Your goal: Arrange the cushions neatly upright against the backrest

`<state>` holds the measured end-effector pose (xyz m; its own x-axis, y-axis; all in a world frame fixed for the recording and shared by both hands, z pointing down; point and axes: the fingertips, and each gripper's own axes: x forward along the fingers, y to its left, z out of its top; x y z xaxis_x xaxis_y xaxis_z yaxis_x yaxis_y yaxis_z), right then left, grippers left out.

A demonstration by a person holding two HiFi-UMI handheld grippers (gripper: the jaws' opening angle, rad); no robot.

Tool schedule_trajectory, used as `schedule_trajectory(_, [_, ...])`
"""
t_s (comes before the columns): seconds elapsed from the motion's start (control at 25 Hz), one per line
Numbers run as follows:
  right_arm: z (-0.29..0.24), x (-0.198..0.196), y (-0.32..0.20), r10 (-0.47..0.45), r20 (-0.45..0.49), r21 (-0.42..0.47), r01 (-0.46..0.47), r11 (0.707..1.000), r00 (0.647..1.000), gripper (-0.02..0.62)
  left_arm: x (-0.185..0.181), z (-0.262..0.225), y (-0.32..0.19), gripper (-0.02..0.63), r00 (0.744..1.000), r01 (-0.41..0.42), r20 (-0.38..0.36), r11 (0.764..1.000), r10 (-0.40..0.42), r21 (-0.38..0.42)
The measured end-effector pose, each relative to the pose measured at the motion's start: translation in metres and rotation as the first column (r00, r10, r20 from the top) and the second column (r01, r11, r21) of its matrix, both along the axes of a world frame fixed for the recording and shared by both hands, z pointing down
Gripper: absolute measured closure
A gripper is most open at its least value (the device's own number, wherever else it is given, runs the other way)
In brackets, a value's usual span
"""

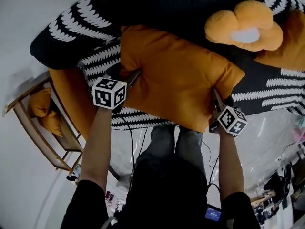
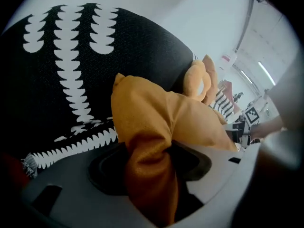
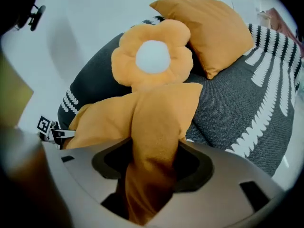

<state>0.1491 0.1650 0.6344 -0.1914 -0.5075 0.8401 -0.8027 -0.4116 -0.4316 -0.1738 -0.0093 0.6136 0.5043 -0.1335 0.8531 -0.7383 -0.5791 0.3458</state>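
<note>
Holding the square orange cushion (image 1: 176, 75) at centre frame in the head view, one gripper on each side; left gripper (image 1: 129, 80) bites its left edge, right gripper (image 1: 217, 101) bites its lower-right corner; the cushion spans slantwise between them, over the black cover (image 1: 81, 27); whether it rests on the cover or hangs clear I cannot tell.

Left gripper view: jaws clamped on a bunched fold of orange cloth, gathered into a tight pleat between the pads; the rest of the cushion billows out beyond, toward frame centre.

Right gripper view: jaws pinching a thick twisted corner of the same cushion; cloth fills the gap.

Cushion: plain woven cover, matt mustard-orange, soft fill, pointed corners, puckered where gripped.

Cover beneath: black knit with rows of white leaf-like scallops; it drapes a rounded, bulky seat.

Flower cushion (image 1: 245, 25), upper right of the head view: plush, lobed orange petals round a white centre; on the cover, apart from the held cushion.

Second orange cushion (image 1: 288, 42), far right edge, just beside the flower; same cloth as mine; in the right gripper view it leans tilted behind the flower.

Wooden rack (image 1: 33, 123), lower left; slatted; two small orange cushions (image 1: 40, 104) on it.
</note>
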Motion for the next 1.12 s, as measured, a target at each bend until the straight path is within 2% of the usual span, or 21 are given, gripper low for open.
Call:
schedule_trajectory(0.12, [-0.007,-0.006,0.013,-0.02,-0.042,0.034,0.021,0.999,0.999,0.356,-0.004,-0.008,0.018,0.351,1.0,0.007,-0.03,1.0,-0.006,0.029])
schedule_trajectory(0.28, [-0.025,-0.015,0.014,-0.045,-0.081,0.092,0.052,0.994,0.996,0.373,-0.015,-0.026,0.034,0.359,0.997,0.053,-0.068,0.993,-0.046,0.104])
schedule_trajectory(0.4, [-0.048,-0.03,0.006,-0.079,-0.102,0.137,0.092,0.986,0.992,0.377,-0.034,-0.046,0.05,0.359,0.988,0.118,-0.118,0.982,-0.101,0.147])
schedule_trajectory(0.52, [-0.073,-0.049,-0.009,-0.139,-0.126,0.186,0.161,0.969,0.982,0.385,-0.056,-0.069,0.072,0.365,0.967,0.209,-0.18,0.966,-0.181,0.149])
schedule_trajectory(0.6, [-0.088,-0.066,-0.026,-0.197,-0.148,0.225,0.227,0.948,0.969,0.386,-0.074,-0.085,0.084,0.37,0.943,0.292,-0.215,0.942,-0.254,0.167])
schedule_trajectory(0.72, [-0.108,-0.094,-0.053,-0.259,-0.171,0.285,0.3,0.911,0.951,0.385,-0.106,-0.11,0.087,0.371,0.909,0.388,-0.251,0.893,-0.331,0.229])
schedule_trajectory(0.92, [-0.145,-0.124,-0.108,-0.308,-0.217,0.394,0.372,0.841,0.926,0.38,-0.142,-0.146,0.062,0.367,0.875,0.468,-0.305,0.817,-0.376,0.336])
schedule_trajectory(1.12, [-0.176,-0.149,-0.171,-0.317,-0.286,0.472,0.421,0.774,0.904,0.374,-0.164,-0.173,0.019,0.365,0.853,0.51,-0.347,0.762,-0.39,0.399])
